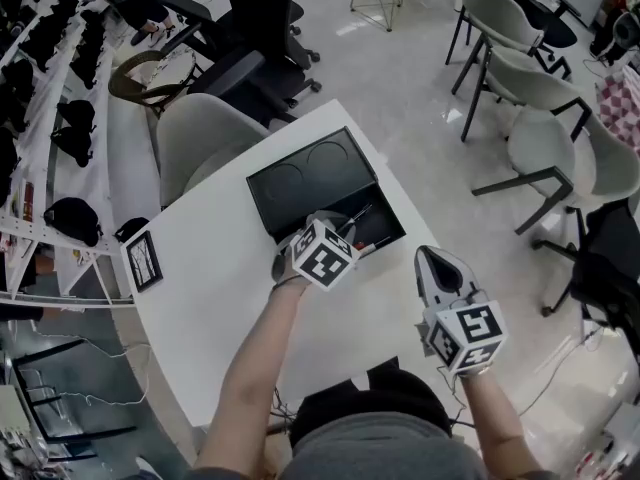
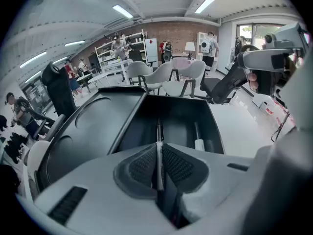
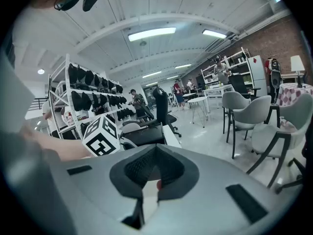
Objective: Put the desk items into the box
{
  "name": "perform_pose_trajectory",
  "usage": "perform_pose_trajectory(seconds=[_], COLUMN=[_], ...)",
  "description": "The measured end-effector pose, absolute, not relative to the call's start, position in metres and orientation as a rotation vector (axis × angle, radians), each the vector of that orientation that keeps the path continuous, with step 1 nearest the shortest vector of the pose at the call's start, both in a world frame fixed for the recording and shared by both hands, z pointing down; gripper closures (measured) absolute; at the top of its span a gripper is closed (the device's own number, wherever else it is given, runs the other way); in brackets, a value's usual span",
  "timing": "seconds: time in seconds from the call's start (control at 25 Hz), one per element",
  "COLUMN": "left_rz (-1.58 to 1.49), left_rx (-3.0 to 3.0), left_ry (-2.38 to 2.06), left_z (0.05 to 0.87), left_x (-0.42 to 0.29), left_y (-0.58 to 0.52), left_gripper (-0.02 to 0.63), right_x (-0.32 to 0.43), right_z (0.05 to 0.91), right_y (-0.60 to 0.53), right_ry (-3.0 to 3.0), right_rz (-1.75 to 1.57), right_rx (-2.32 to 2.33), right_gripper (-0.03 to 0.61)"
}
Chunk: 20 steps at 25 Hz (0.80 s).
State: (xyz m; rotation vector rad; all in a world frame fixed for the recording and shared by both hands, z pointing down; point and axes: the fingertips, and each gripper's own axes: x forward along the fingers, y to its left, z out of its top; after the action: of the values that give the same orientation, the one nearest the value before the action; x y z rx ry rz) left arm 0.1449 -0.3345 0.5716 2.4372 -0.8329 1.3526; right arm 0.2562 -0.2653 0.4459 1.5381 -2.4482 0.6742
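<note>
The left hand-held gripper [image 2: 159,153] is clamped on a thin dark pen [image 2: 158,131] poised over the open box [image 2: 181,114] (light, stiff, probably slick, so best pinched mid-shaft), while the right hand-held gripper [image 3: 155,168] sits closed beside the box.

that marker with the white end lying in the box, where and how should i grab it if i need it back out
Grip the marker at mid barrel, coming straight down from above, jaws across it. It lies flat and lengthwise close to one long wall of the box, so a side approach looks blocked. The left gripper, shut on a thin pen, hangs over the box.
</note>
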Motion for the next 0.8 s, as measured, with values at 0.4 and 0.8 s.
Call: perform_pose_trajectory(seconds=[0.4, 0.8], left_rz=[1.367, 1.312], left_rx=[2.400, 2.385], left_ry=[-0.804, -0.792], left_z=[0.583, 0.582], left_x=[0.141, 0.141], left_y=[-0.334, -0.334], left_gripper=[0.568, 0.563], right_x=[0.257, 0.253], right_z=[0.452, 0.456], right_y=[-0.270, -0.269], right_ry=[-2.446, -2.443], right_rz=[0.706, 0.723], right_rx=[1.524, 1.505], right_gripper=[0.575, 0.575])
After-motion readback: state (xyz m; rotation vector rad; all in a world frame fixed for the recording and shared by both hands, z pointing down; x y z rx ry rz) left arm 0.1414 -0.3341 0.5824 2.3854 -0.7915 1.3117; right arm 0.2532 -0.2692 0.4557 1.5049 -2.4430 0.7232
